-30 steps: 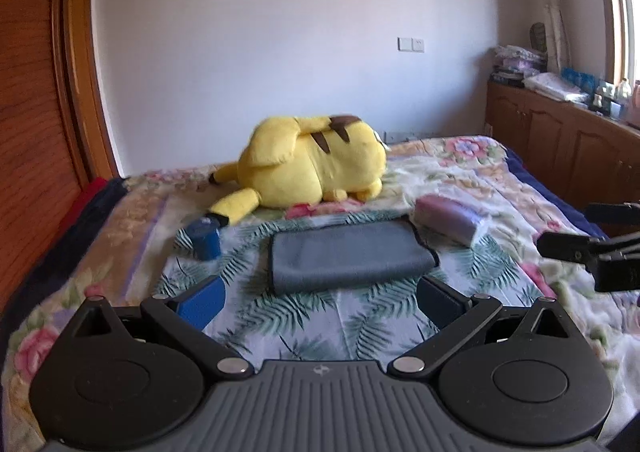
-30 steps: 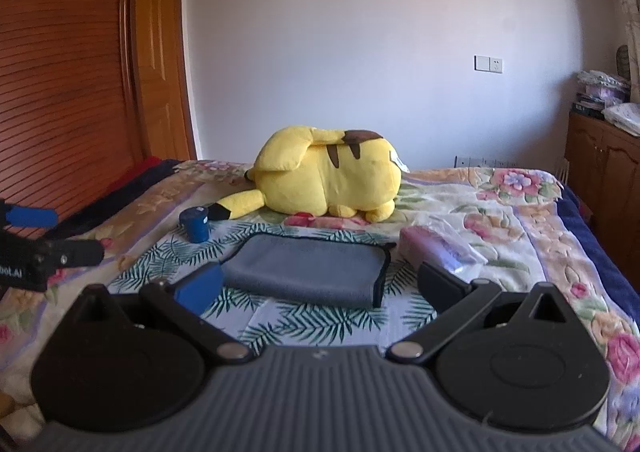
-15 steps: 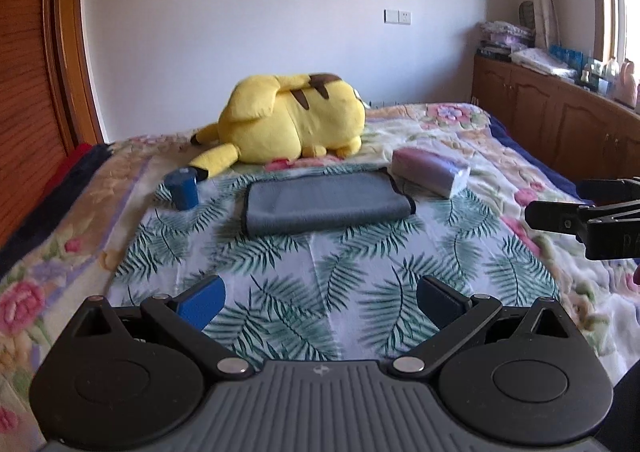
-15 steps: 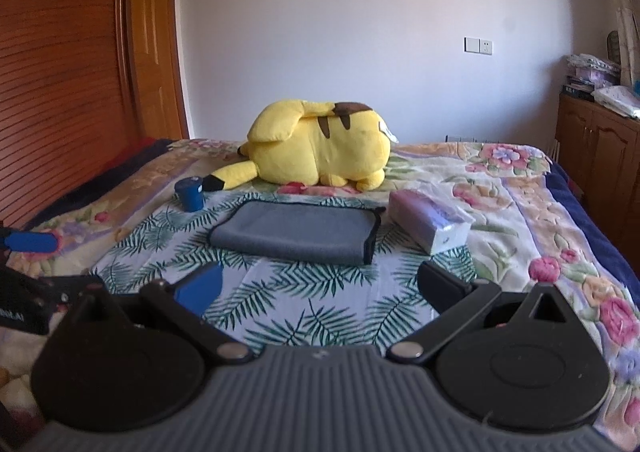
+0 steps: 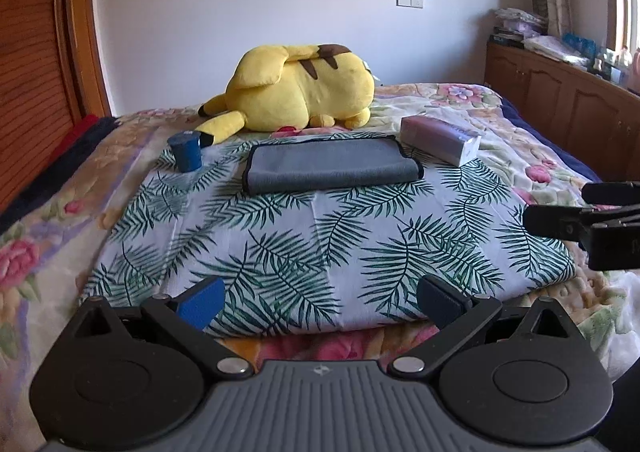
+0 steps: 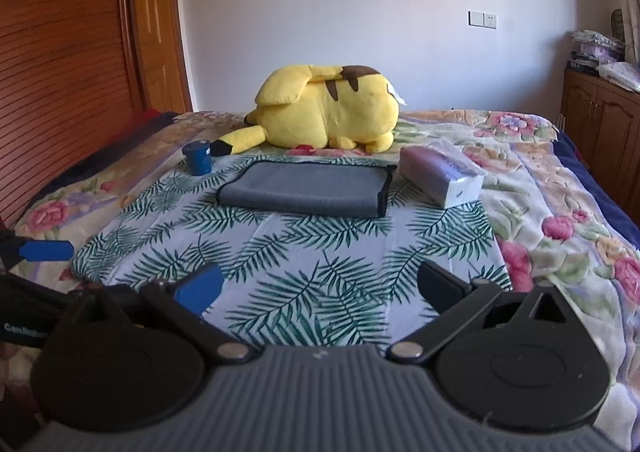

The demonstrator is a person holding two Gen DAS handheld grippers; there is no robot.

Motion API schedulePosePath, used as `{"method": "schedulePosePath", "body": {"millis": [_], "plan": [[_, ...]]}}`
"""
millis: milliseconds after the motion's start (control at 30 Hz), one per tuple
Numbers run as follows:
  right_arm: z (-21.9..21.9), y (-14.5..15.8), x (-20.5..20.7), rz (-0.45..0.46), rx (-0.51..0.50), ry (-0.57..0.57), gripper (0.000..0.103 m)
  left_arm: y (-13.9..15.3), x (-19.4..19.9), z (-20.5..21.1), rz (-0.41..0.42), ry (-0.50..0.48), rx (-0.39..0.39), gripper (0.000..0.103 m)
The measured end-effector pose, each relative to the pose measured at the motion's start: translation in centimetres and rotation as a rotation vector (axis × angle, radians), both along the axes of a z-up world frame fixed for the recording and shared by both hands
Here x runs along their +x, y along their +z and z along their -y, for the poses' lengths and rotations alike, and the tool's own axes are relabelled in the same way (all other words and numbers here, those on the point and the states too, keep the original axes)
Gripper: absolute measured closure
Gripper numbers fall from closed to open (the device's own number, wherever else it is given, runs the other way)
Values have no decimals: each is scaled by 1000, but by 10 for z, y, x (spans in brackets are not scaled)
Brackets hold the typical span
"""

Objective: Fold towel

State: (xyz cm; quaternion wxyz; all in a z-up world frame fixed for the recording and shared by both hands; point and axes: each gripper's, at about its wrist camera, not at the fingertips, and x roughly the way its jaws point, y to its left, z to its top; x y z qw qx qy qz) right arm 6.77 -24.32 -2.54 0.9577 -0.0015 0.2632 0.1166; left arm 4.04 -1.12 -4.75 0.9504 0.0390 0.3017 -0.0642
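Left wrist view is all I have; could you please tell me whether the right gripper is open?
Observer: Yes. The right wrist view shows the right gripper open, with nothing between its fingers, short of the folded grey towel.
Operator: Thank you. Where does my left gripper sit?
Observer: The left gripper shows one blue finger pad at that view's left edge, just off the near left corner of the leaf-print cloth.

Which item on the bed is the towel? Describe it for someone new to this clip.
On the bed, find the palm-leaf sheet. At its far end, just before the yellow Pikachu plush, lies the towel: a flat, folded grey rectangle with dark edging, between a small blue cup and a tissue pack.
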Motion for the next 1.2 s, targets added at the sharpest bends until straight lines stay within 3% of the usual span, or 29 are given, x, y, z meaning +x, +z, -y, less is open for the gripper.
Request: {"method": "schedulePosePath", "body": {"millis": [267, 467, 1200], "plan": [[0, -22, 5, -12, 14, -19, 0, -11, 4, 0, 2, 20, -25, 0], [5, -26, 5, -11, 37, -34, 0, -15, 5, -3, 29, 43, 7, 0], [-1, -18, -7, 117, -9, -45, 0, 18, -13, -3, 184, 60, 20, 0]]}}
